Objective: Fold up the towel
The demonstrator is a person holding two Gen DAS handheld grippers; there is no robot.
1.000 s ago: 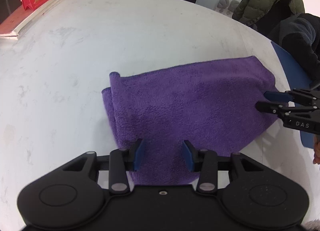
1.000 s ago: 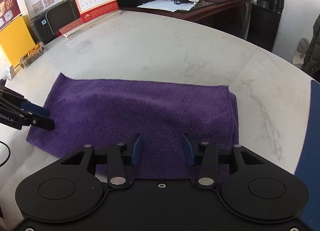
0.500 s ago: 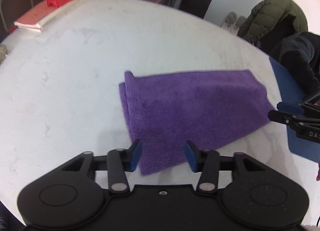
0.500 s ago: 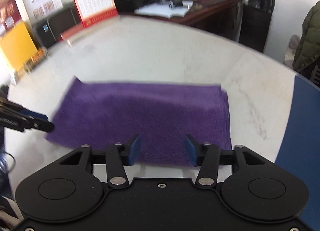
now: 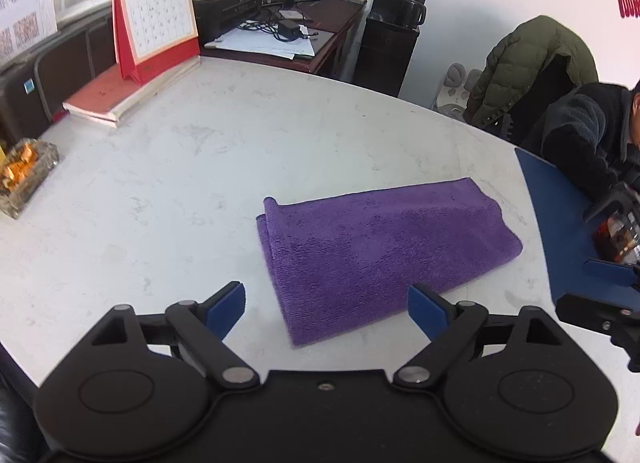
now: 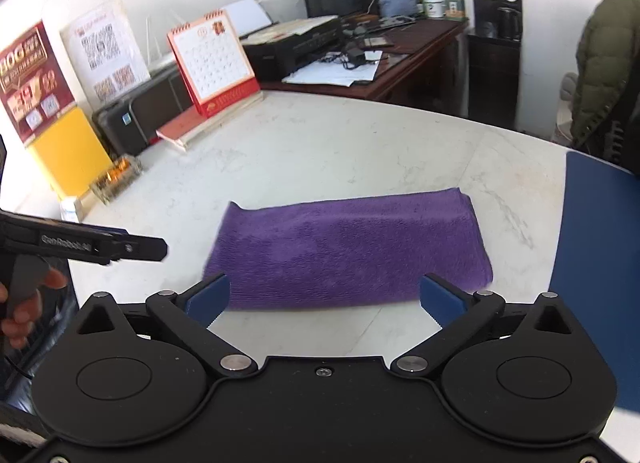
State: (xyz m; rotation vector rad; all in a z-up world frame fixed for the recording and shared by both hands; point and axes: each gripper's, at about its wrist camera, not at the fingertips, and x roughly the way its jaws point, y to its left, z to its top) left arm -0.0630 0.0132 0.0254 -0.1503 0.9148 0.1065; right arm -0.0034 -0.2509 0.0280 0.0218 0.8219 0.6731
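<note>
A purple towel (image 5: 376, 251) lies folded into a long flat rectangle on the white marble table (image 5: 168, 183); the right wrist view shows the same towel (image 6: 348, 251) lengthwise. My left gripper (image 5: 326, 313) hovers open above the towel's near corner, nothing between its blue pads. My right gripper (image 6: 324, 299) is open too, raised just short of the towel's long near edge. Each gripper appears in the other's view: the right one (image 5: 600, 295) at the far right, the left one (image 6: 120, 245) at the left, held by a hand.
A red desk calendar (image 5: 154, 29) stands on books at the table's back left, with a glass ashtray (image 5: 24, 179) nearer. A blue board (image 6: 600, 263) lies along the right edge. A person in dark clothes (image 5: 584, 139) sits at the right. A desk with a printer stands behind.
Both grippers have let go of the towel, opened wide and pulled back and up. The towel now lies flat and still on the table.
</note>
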